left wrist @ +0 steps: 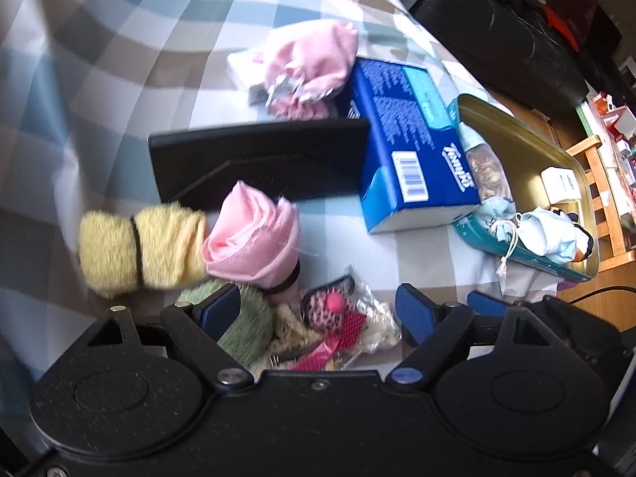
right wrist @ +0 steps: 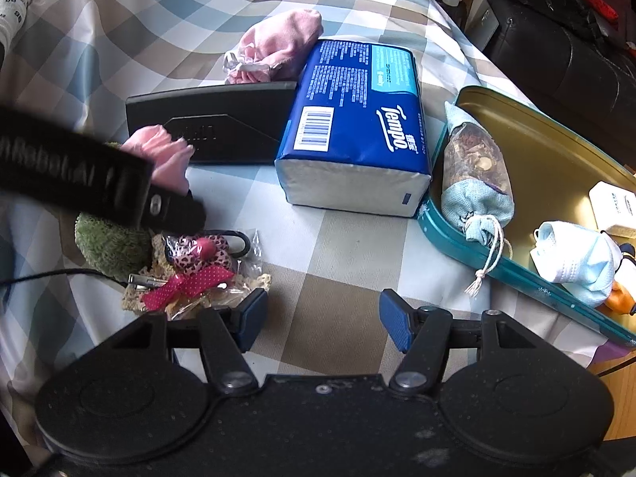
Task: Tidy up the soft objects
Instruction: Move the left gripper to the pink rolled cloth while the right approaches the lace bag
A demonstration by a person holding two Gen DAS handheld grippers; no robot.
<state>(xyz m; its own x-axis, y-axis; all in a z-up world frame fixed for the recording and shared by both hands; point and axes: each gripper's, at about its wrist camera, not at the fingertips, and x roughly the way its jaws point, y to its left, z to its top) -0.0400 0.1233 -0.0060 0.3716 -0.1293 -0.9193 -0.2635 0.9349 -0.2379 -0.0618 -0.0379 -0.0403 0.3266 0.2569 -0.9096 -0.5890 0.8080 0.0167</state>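
My left gripper (left wrist: 318, 312) is open and hangs low over a heap of soft things. Its left finger lies over a green fuzzy roll (left wrist: 248, 330), and a clear packet of hair accessories (left wrist: 342, 326) shows between the fingers without being pressed. Just beyond lie a pink rolled cloth (left wrist: 254, 238) and a yellow fuzzy roll (left wrist: 135, 250) banded in black. In the right wrist view my right gripper (right wrist: 324, 318) stands open over bare tablecloth. The same packet (right wrist: 198, 266) and green roll (right wrist: 111, 242) lie to its left, partly under the left gripper's black body (right wrist: 99, 175).
A black box (right wrist: 214, 127), a blue tissue pack (right wrist: 357, 127) and a pink pouch (right wrist: 278, 47) lie further back. At the right, a gold tin tray (right wrist: 556, 151) holds a sachet (right wrist: 473, 175), a face mask (right wrist: 576, 258) and a white box (right wrist: 616, 206). The table edge runs along the right.
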